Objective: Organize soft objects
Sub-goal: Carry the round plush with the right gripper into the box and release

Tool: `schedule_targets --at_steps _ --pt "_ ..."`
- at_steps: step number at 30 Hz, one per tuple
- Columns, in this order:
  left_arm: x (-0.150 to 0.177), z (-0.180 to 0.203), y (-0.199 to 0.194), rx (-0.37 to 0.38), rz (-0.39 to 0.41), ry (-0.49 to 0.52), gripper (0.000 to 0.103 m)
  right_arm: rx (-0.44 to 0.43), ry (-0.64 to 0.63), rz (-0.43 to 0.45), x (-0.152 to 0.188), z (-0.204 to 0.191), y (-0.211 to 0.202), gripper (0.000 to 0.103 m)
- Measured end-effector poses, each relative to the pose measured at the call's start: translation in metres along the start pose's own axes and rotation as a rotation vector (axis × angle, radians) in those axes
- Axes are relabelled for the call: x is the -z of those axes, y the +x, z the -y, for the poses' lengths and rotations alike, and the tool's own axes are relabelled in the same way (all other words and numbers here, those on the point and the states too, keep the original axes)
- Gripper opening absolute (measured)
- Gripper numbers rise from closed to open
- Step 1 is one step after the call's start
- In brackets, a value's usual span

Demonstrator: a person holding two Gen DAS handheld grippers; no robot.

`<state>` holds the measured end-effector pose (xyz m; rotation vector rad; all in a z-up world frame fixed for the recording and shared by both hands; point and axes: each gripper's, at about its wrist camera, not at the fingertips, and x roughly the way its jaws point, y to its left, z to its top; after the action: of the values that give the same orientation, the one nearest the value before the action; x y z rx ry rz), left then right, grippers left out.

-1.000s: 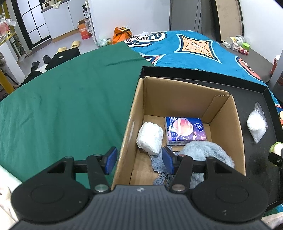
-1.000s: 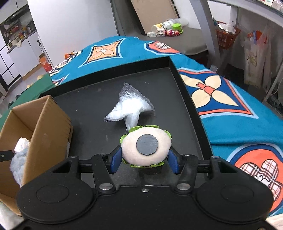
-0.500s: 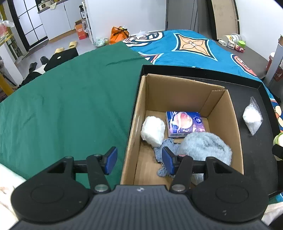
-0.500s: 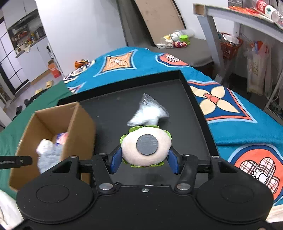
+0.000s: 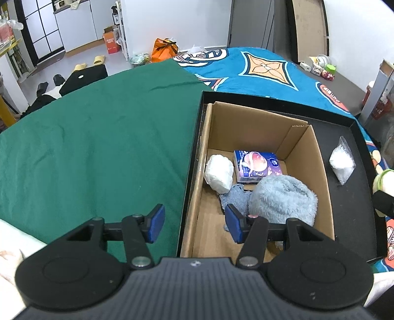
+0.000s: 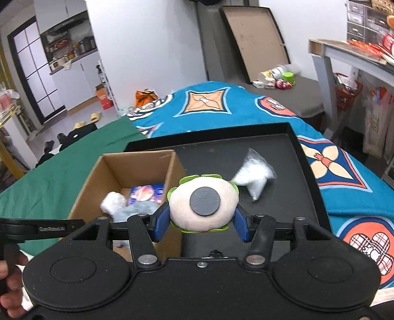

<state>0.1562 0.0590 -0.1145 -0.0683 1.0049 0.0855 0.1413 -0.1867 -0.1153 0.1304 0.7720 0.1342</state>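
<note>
Cardboard box point(image 6: 128, 165) rim just left of plush point(image 6: 203, 204).

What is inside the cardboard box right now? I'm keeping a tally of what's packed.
The cardboard box holds a white wrapped bundle, a tissue pack, a fluffy blue-grey plush and a blue-grey cloth. Anything beneath the plush is covered.

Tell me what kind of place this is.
Probably a lived-in home or studio room: white kitchen cabinets at the back, yellow slippers on the floor, and a patterned blue blanket covering the work surface.
</note>
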Motion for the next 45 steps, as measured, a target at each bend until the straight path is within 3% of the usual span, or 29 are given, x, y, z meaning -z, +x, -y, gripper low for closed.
schedule_targets --at_steps 13,22,30,36,45 --pt "0.008 -0.017 0.004 0.058 0.0 -0.024 0.048 -0.035 -0.039 -0.004 -0.005 -0.047 0.005 0.054" --pt "0.009 -0.034 0.017 0.122 -0.031 -0.084 0.037 -0.075 -0.041 -0.037 -0.006 -0.076 0.02 0.054" --pt "0.012 -0.036 0.024 0.16 -0.054 -0.098 0.013 -0.104 -0.036 -0.045 -0.011 -0.094 0.031 0.055" --pt "0.011 -0.033 0.024 0.151 -0.051 -0.099 0.013 -0.171 -0.028 -0.056 -0.012 -0.1 0.034 0.064" --pt "0.008 -0.031 0.023 0.123 -0.055 -0.1 0.017 -0.127 0.019 -0.056 -0.011 -0.072 0.027 0.066"
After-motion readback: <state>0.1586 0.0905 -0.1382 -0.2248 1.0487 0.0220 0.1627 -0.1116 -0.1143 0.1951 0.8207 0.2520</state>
